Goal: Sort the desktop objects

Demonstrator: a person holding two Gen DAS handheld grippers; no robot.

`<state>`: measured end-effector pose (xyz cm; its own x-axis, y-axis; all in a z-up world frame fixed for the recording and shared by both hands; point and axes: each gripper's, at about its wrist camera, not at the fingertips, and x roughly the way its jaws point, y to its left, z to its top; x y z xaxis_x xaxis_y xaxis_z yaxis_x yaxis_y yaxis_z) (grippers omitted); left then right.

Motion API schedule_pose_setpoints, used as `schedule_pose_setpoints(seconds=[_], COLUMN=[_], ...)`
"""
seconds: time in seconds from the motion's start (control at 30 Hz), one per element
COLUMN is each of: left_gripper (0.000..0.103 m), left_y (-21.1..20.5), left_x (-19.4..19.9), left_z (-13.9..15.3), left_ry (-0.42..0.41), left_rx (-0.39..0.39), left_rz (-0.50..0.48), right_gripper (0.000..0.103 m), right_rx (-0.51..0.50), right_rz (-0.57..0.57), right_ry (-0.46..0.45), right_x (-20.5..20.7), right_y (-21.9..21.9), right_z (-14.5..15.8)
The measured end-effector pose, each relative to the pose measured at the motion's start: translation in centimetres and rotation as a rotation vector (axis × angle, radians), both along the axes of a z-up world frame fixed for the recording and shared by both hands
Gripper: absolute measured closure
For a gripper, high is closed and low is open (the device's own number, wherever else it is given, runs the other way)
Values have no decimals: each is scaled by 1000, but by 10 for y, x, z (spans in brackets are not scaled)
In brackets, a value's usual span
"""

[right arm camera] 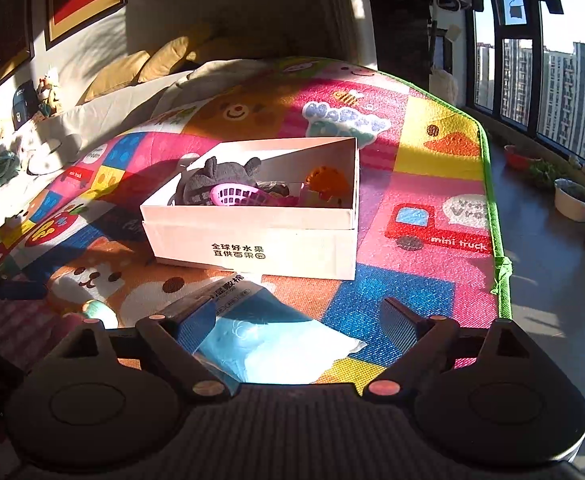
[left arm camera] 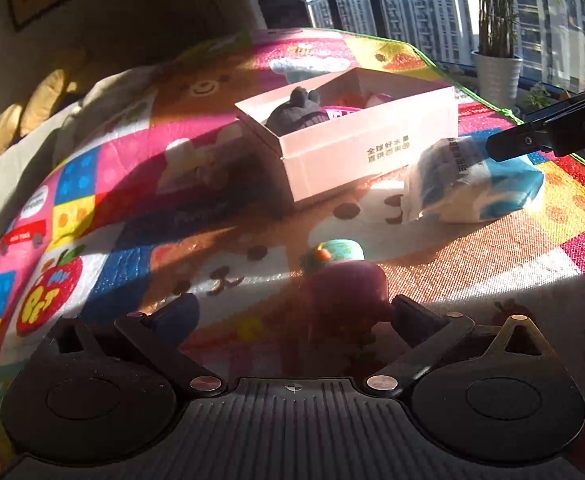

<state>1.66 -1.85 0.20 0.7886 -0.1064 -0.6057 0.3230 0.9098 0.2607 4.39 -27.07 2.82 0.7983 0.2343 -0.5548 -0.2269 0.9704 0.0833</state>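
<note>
A white cardboard box (left arm camera: 372,148) stands on the colourful play mat; it also shows in the right wrist view (right arm camera: 252,246). Inside lie a grey plush toy (right arm camera: 216,184), a pink basket (right arm camera: 234,196) and an orange toy (right arm camera: 326,178). My left gripper (left arm camera: 292,312) is open around a dark red round object (left arm camera: 344,292), with a teal tape roll (left arm camera: 338,250) just beyond. My right gripper (right arm camera: 296,316) is open over a blue-and-white wipes pack (right arm camera: 268,340); its left finger touches the pack. The pack (left arm camera: 472,184) and the right gripper's finger (left arm camera: 548,136) show in the left view.
The mat's green edge (right arm camera: 496,208) borders a dark floor with plant pots (right arm camera: 574,200) by the window. Yellow cushions (right arm camera: 132,66) and a white sofa lie behind the mat. A tall potted plant (left arm camera: 496,72) stands at the back right.
</note>
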Motion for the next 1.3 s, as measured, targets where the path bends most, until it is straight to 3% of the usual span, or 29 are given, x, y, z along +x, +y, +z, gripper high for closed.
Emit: schedule_pose_setpoints(seconds=[0.13, 0.23, 0.3, 0.4, 0.47, 0.6, 0.73, 1.0, 1.03, 1.07, 1.1, 1.2, 1.23, 1.3], left_gripper=[0, 0, 0, 0, 0, 0, 0, 1, 6, 21, 25, 26, 27, 29], left_y=[24, 36, 40, 38, 32, 21, 16, 15, 15, 15, 15, 14, 13, 10], left_x=[8, 12, 11, 7, 3, 2, 11, 35, 37, 39, 40, 39, 37, 30], left_z=[1, 2, 4, 7, 8, 8, 7, 0, -1, -2, -3, -2, -1, 2], left_ry=[-17, -1, 18, 43, 42, 26, 33, 56, 61, 68, 80, 75, 74, 66], left_rx=[45, 14, -38, -114, -128, -127, -152, -165, -164, -166, -174, -182, -180, -169], left_rz=[96, 128, 110, 51, 13, -43, -43, -47, -46, -45, -44, -28, -33, -50], right_gripper=[3, 1, 0, 0, 0, 0, 0, 1, 1, 1, 1, 2, 4, 27], right_rx=[-20, -79, -131, -145, -121, -114, -130, -45, -27, -16, -8, 2, 0, -11], right_rz=[58, 135, 172, 215, 299, 408, 370, 247, 237, 228, 217, 196, 189, 192], right_ry=[-9, -25, -32, 27, 67, 32, -17, 34, 42, 45, 47, 62, 71, 106], right_x=[-3, 0, 4, 9, 1, -27, -33, -10, -7, -4, -2, 7, 11, 16], right_y=[9, 20, 29, 38, 44, 51, 50, 40, 40, 40, 41, 46, 49, 54], right_z=[-3, -5, -9, -13, -12, -2, 5, 0, -1, -1, -2, -5, -7, -10])
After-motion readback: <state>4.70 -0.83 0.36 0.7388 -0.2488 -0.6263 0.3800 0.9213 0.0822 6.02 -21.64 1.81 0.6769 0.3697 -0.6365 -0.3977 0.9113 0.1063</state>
